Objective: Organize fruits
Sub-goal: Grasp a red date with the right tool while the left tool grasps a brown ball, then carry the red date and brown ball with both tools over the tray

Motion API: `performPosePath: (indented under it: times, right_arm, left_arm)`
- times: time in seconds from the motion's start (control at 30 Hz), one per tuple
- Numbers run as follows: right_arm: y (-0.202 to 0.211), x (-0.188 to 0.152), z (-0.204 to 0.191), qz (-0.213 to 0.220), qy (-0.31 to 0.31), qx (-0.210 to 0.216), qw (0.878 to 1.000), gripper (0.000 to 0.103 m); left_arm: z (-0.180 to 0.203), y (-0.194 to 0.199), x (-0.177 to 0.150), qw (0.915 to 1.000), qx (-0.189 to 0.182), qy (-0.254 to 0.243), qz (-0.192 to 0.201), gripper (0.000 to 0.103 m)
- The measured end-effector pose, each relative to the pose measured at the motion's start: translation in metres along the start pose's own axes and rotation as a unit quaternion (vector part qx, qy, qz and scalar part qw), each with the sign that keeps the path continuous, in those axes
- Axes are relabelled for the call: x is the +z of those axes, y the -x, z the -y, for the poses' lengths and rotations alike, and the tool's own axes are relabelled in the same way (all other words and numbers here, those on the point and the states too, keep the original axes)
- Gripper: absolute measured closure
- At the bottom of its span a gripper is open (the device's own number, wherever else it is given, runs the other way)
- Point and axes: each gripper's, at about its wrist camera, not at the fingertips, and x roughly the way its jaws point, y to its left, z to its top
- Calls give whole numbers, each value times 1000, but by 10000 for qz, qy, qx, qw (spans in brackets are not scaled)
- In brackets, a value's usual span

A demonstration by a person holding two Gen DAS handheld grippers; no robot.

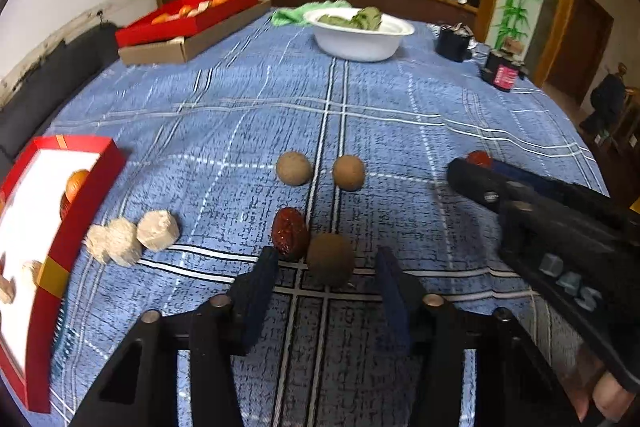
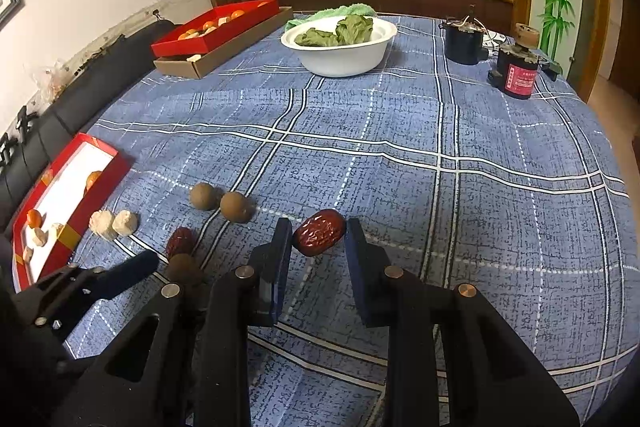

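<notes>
My left gripper (image 1: 326, 259) is open around a brown round longan (image 1: 330, 259) on the blue plaid cloth, with a red date (image 1: 289, 233) touching it at the left. Two more longans (image 1: 294, 168) (image 1: 348, 172) lie farther ahead. My right gripper (image 2: 318, 237) is open with a second red date (image 2: 319, 232) between its fingertips, resting on the cloth. The red tray (image 1: 86, 195) with a white floor sits at the left and holds a small orange (image 1: 76, 185) and pale chunks. Three pale chunks (image 1: 132, 235) lie beside it.
A white bowl (image 2: 340, 61) of green leaves stands at the far middle of the table. A red box (image 2: 216, 29) of oranges on a cardboard lid sits far left. Two dark jars (image 2: 516, 73) stand far right. A black sofa runs along the left edge.
</notes>
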Motion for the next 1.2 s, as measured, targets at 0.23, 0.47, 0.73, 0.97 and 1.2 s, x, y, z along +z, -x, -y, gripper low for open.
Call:
performPosePath:
  times: [0.23, 0.47, 0.73, 0.97, 1.2]
  right_arm:
    - [3, 1, -1, 40, 11, 34, 10000, 78]
    - [5, 1, -2, 75, 38, 11, 10000, 77]
    - [-2, -3, -7, -38, 144, -45, 9999, 77]
    - [8, -12, -23, -113, 350, -132, 9992, 77]
    - [29, -23, -44, -139, 674, -325, 9971, 77]
  left_arm:
    - [-5, 0, -2, 9999, -114, 73, 39, 80]
    - [-29, 24, -23, 9989, -398, 251, 16, 80]
    - [-68, 53, -48, 9984, -267, 487, 124, 80]
    - [-88, 71, -54, 9973, -244, 630, 287, 80]
    - [-97, 83, -58, 9962, -301, 726, 368, 80]
